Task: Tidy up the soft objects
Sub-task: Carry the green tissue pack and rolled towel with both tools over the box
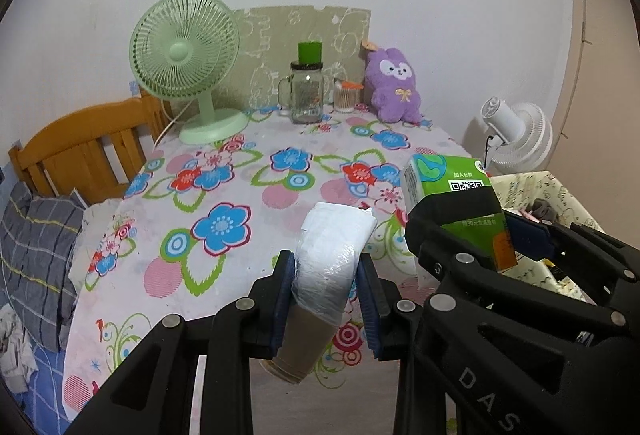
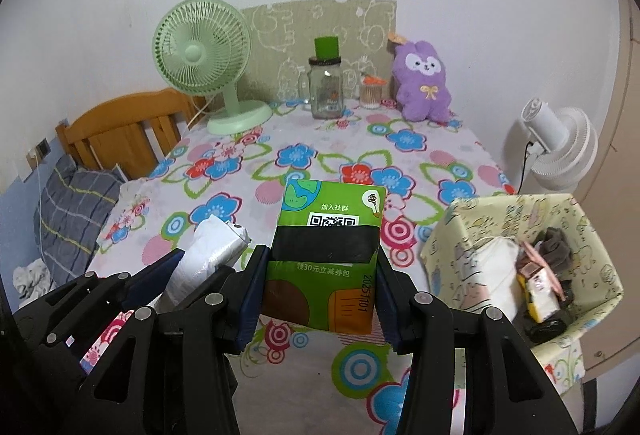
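My left gripper (image 1: pixel 326 299) is shut on a white plastic-wrapped soft roll (image 1: pixel 334 255) and holds it above the flowered table (image 1: pixel 224 195). The roll also shows in the right wrist view (image 2: pixel 208 255), left of my right gripper. My right gripper (image 2: pixel 320 291) is shut on a green tissue pack (image 2: pixel 328 255) and holds it above the table. The pack also shows in the left wrist view (image 1: pixel 452 195), to the right of the roll. A purple plush bunny (image 2: pixel 422 85) sits at the back of the table.
A pale patterned storage box (image 2: pixel 460 231) with soft items inside stands at the table's right. A green fan (image 2: pixel 204 51), a glass jar mug (image 2: pixel 326 87) and a cotton swab cup (image 2: pixel 370 95) stand at the back. A white fan (image 2: pixel 560 147) is right. A wooden headboard (image 2: pixel 120 131) is left.
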Motion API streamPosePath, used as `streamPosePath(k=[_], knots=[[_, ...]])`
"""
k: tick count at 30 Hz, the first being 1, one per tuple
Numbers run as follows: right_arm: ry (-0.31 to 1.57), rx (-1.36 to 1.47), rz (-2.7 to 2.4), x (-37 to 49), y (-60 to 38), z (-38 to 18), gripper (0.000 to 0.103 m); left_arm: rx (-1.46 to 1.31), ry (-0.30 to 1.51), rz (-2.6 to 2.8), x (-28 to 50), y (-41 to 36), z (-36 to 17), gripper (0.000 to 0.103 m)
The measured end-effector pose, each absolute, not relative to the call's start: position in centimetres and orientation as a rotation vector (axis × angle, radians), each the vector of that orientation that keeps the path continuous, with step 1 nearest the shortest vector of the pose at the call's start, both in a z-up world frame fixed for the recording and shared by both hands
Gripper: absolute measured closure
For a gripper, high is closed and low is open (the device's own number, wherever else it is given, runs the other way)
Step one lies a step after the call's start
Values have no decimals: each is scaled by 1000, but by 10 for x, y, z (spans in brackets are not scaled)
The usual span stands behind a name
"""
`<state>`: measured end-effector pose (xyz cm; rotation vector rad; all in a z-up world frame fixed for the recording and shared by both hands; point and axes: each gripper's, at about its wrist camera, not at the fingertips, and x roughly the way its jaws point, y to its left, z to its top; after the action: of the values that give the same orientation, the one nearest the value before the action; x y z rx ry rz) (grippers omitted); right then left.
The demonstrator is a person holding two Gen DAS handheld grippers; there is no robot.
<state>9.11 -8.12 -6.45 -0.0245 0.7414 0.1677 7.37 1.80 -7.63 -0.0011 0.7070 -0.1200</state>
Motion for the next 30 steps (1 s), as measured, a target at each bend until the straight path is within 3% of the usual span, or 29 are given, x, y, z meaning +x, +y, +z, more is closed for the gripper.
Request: streamPosePath(k=[30], knots=[[658, 9, 97, 73, -150, -31, 51, 52, 642, -216, 71, -53, -48, 72]])
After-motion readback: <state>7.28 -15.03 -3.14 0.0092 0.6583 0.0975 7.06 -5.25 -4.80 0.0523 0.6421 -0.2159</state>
